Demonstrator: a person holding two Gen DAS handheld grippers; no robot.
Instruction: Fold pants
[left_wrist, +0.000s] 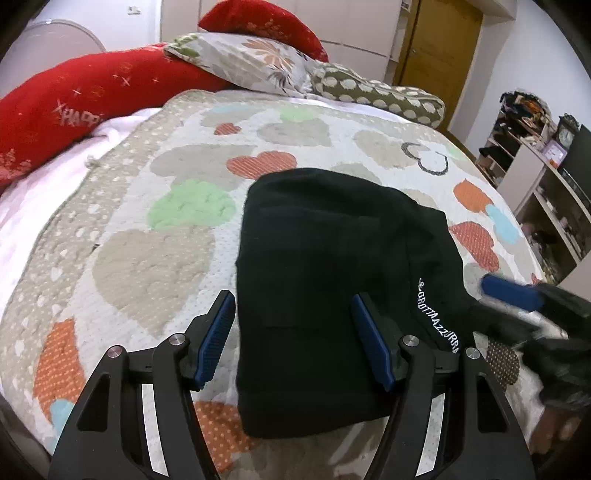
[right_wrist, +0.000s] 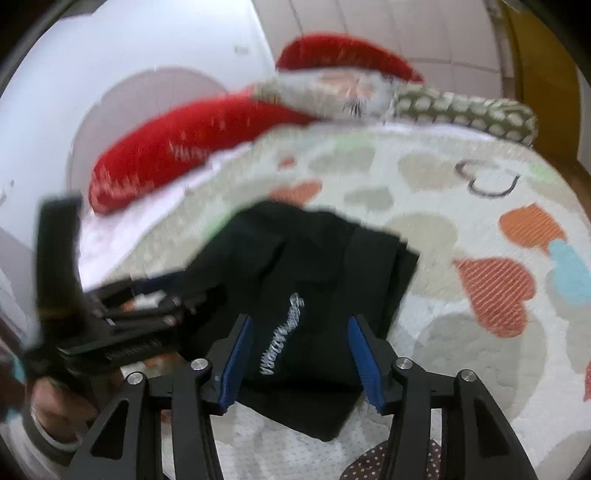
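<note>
Close to my left camera, the left gripper (left_wrist: 293, 312) stood spread, its blue pads (left_wrist: 216, 338) on either side of the near part of the black pants (left_wrist: 325, 258), and I saw nothing pinched between them; whether they touched the cloth I could not tell. The pants lay folded into a compact dark block on the quilt (left_wrist: 155, 258), near the front edge of the bed, with a line of white letters (left_wrist: 437, 314) running along their right side. In my right camera, which was rather blurred, the right gripper (right_wrist: 299, 356) was also spread, with the lettered part of the pants (right_wrist: 317, 266) showing between its two blue pads (right_wrist: 236, 363), and the pads did not press on the fabric. From the left view the right gripper (left_wrist: 517, 295) appeared at the right border of the pants as a blurred blue and black shape. From the right view the left gripper (right_wrist: 144, 306) appeared at the left side, with a hand (right_wrist: 55, 402) under it. The quilt was pale with hearts in orange, green, beige and light blue. Further back lay a long red cushion (left_wrist: 62, 107), a flowered pillow (left_wrist: 251, 62) and a dotted olive pillow (left_wrist: 384, 96). Behind them I saw a second red cushion (left_wrist: 262, 26), white cupboard doors (left_wrist: 354, 26) and a wooden door (left_wrist: 439, 48). At the far right stood shelves (left_wrist: 535, 162) with a small clock (left_wrist: 565, 136).
</note>
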